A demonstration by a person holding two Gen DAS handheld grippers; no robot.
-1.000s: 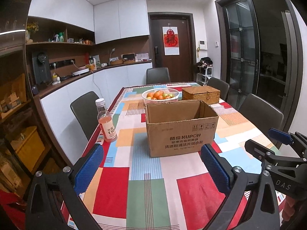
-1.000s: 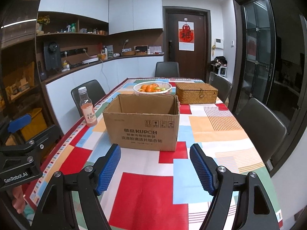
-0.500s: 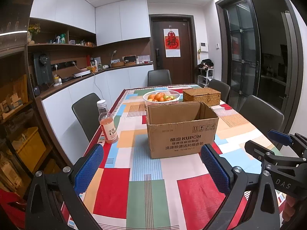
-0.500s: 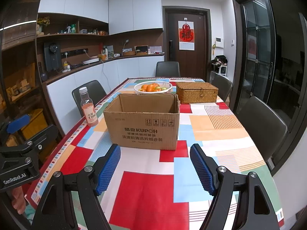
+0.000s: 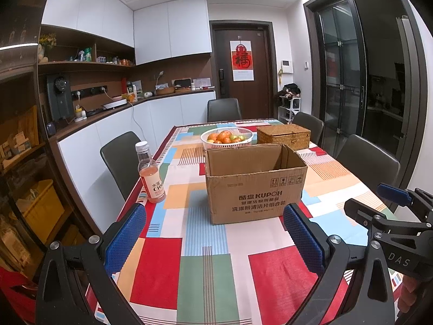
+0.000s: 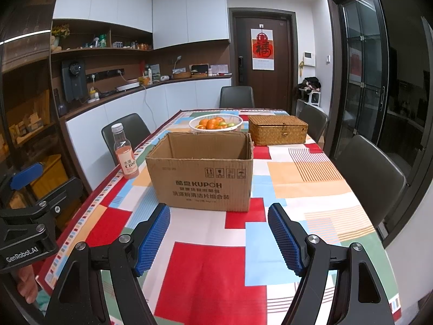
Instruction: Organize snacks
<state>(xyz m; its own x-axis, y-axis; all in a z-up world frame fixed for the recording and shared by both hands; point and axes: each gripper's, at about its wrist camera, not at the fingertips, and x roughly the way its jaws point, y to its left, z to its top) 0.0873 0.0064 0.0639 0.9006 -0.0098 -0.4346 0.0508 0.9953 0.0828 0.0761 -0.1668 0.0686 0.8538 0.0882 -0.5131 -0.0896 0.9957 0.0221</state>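
Note:
An open brown cardboard box (image 5: 255, 187) (image 6: 201, 172) stands on the table with the patchwork cloth (image 5: 205, 265) (image 6: 213, 270); its inside is hidden. A bottle of pink drink (image 5: 150, 173) (image 6: 125, 153) stands left of it by the table edge. A white basket of fruit (image 5: 226, 137) (image 6: 215, 122) and a shut wicker box (image 5: 282, 134) (image 6: 277, 130) stand behind. My left gripper (image 5: 213, 234) is open and empty, short of the box. My right gripper (image 6: 219, 237) is open and empty, also short of the box.
Dark chairs stand along both sides (image 5: 119, 157) (image 6: 370, 176) and at the far end (image 6: 236, 97). A counter with cabinets (image 5: 121, 119) runs along the left. Shelving (image 5: 19, 162) stands at near left. The right gripper shows in the left wrist view (image 5: 392, 224).
Both views have shifted slightly: the box and the things around it sit a little lower and further off in frame. Both grippers stay open and empty.

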